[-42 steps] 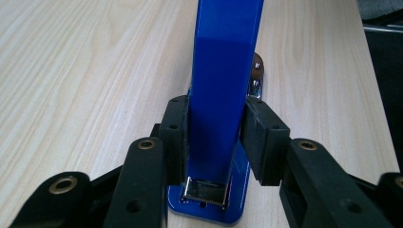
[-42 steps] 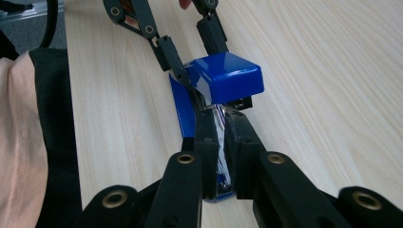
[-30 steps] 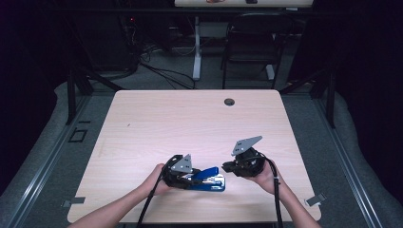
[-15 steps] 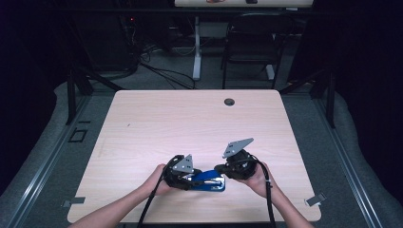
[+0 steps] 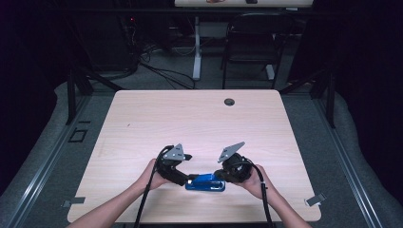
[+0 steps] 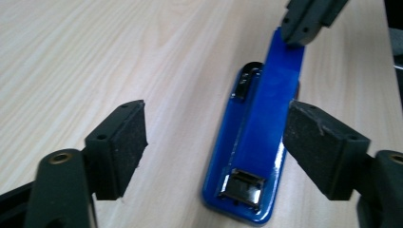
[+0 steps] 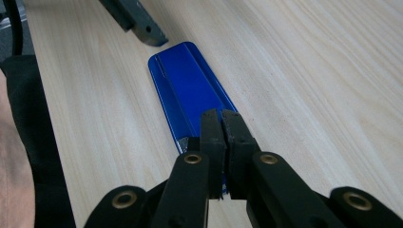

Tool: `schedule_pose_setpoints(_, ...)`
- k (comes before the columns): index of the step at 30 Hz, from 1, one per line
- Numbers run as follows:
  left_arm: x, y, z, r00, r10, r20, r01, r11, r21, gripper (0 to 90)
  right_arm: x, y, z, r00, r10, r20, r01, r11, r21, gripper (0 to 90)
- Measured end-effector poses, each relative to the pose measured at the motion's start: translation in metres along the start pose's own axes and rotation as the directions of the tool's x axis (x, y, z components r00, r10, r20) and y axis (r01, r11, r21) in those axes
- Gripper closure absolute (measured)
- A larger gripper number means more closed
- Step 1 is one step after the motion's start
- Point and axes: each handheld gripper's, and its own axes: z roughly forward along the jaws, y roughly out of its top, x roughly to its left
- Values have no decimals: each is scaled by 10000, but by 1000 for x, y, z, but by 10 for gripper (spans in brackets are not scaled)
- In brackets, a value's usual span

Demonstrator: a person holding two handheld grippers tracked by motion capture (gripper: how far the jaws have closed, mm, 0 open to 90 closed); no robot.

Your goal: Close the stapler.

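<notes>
High view: your left claw (image 5: 189,179) and right claw (image 5: 219,176) meet at the blue stapler (image 5: 205,183) on the bench (image 5: 190,123), near its front edge.

Left gripper view: left claw has just been opening; stapler (image 6: 254,147) released between pads.

Right gripper view: right claw (image 7: 221,124) clenched empty, tips pressing stapler's (image 7: 187,88) top; yours to work next.

Bare wooden table (image 5: 199,123) open ahead of both grippers, blue stapler (image 5: 205,182) lying between them near the front edge, small grommet hole (image 5: 229,101) far back.
</notes>
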Motion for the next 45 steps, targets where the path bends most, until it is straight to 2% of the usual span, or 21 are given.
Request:
schedule_pose_setpoints(3, 6, -1, -6, 9986, -367, -372, 360, 9992, -190, 182, -2, 0, 0, 10000, 16, -37, -15, 9999, 141, 888)
schedule_pose_setpoints(6, 10, -3, -9, 9968, -534, -602, 519, 9983, -271, 164, -2, 0, 2, 10000, 28, 29, -28, 9996, 273, 887)
schedule_pose_setpoints(7, 11, -3, -10, 9960, -620, -645, 601, 9977, -313, 163, -2, -1, 3, 10000, 89, -14, -88, 9998, 151, 887)
schedule_pose_setpoints(12, 15, -5, -11, 9937, -801, -784, 777, 9964, -332, 163, -1, -2, 5, 10000, 7, 73, -10, 9994, 351, 887)
schedule_pose_setpoints(25, 15, -4, -11, 9930, -761, -901, 736, 9968, -308, 162, -1, -1, 5, 10000, -59, 71, 56, 9992, 406, 900)
schedule_pose_setpoints(30, 14, -4, -10, 9935, -749, -858, 728, 9970, -274, 163, -2, -2, 5, 9999, 115, -31, -113, 9990, 431, 900)
schedule_pose_setpoints(33, 14, -4, -10, 9937, -747, -839, 726, 9970, -279, 163, -1, -1, 6, 9999, 78, 68, -80, 9992, 382, 900)
schedule_pose_setpoints(38, 14, -4, -10, 9937, -739, -847, 718, 9970, -271, 163, -1, -1, 7, 9998, -50, 217, 35, 9979, 650, 900)
schedule_pose_setpoints(39, 14, -4, -11, 9936, -720, -873, 697, 9971, -300, 162, -2, -2, 7, 9999, 121, 65, -124, 9984, 549, 900)
schedule_pose_setpoints(45, 14, -4, -11, 9934, -737, -884, 711, 9969, -322, 163, -4, -3, 7, 9995, 295, 130, -301, 9985, 465, 876)
